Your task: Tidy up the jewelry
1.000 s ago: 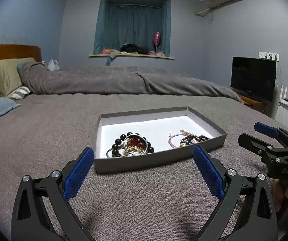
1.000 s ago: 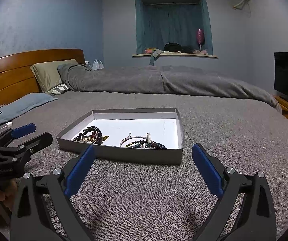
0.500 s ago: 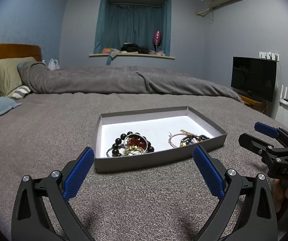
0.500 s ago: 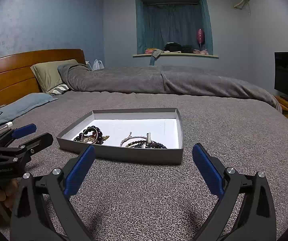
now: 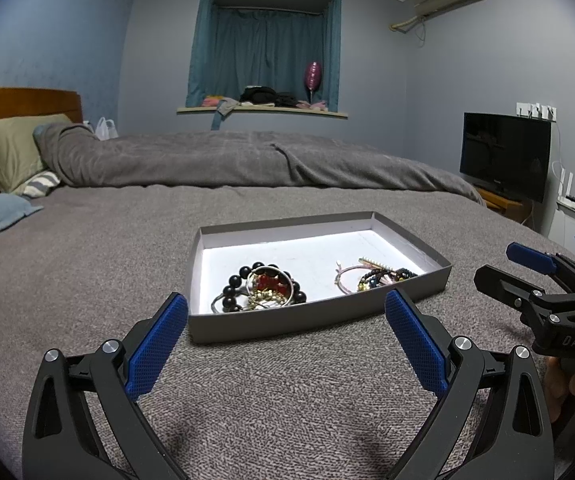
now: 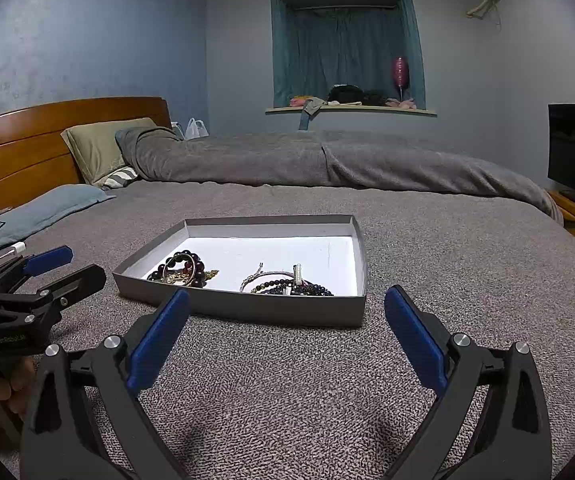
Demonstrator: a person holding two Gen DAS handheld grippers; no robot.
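Two grippers you hold low over the bed (image 5: 87,264): left gripper (image 5: 287,344) and right gripper (image 6: 287,340), both with jaws spread wide and empty. Just beyond them lies the tray (image 5: 311,318); a beaded bracelet pile (image 5: 265,288) rests near its front edge, thin bracelets (image 5: 371,278) toward its right corner.

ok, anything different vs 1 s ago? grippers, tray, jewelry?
Nothing visibly changed. The left gripper and right gripper are both open and empty, short of the tray on the bed. The black bead bracelet pile and the thin bracelet pile lie where they were.
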